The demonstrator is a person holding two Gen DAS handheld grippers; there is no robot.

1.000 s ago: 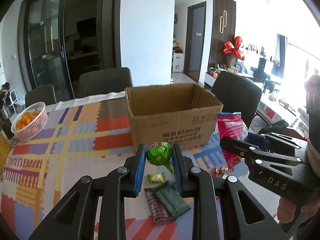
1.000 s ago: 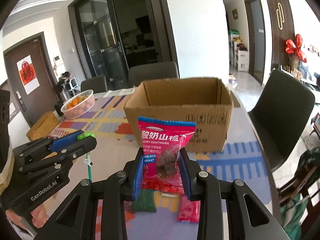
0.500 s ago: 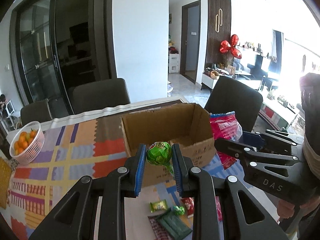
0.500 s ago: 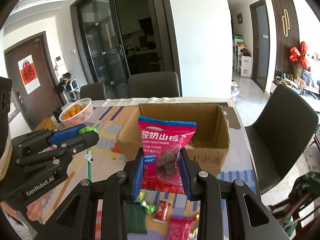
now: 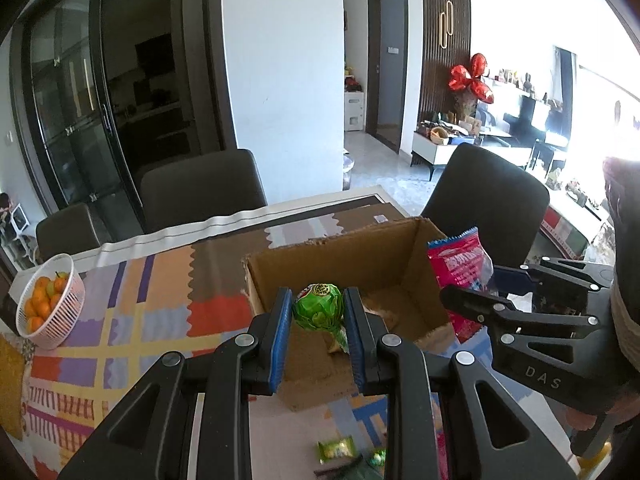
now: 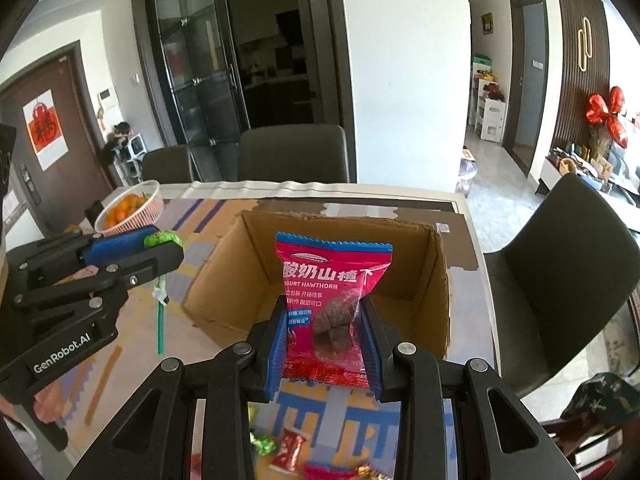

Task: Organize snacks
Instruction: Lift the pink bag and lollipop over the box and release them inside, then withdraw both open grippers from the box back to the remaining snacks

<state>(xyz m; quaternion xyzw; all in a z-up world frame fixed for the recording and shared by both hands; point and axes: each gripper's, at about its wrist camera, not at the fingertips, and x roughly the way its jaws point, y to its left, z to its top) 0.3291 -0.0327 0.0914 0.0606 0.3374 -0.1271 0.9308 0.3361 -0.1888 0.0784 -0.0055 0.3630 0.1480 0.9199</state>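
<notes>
My left gripper is shut on a green wrapped lollipop, held above the near wall of an open cardboard box. In the right wrist view the same lollipop shows with its green stick hanging down, left of the box. My right gripper is shut on a red yogurt hawthorn snack packet, upright over the box's near edge. From the left wrist view that packet hangs at the box's right side. The box floor that shows is bare.
Several small wrapped candies lie on the patterned tablecloth near the front edge. A white basket of oranges stands at the far left. Dark chairs ring the table, one at the right.
Both grippers have risen and moved forward toward the box with their snacks. I now look down into the box, and the loose candies have slid to the bottom of both views.
</notes>
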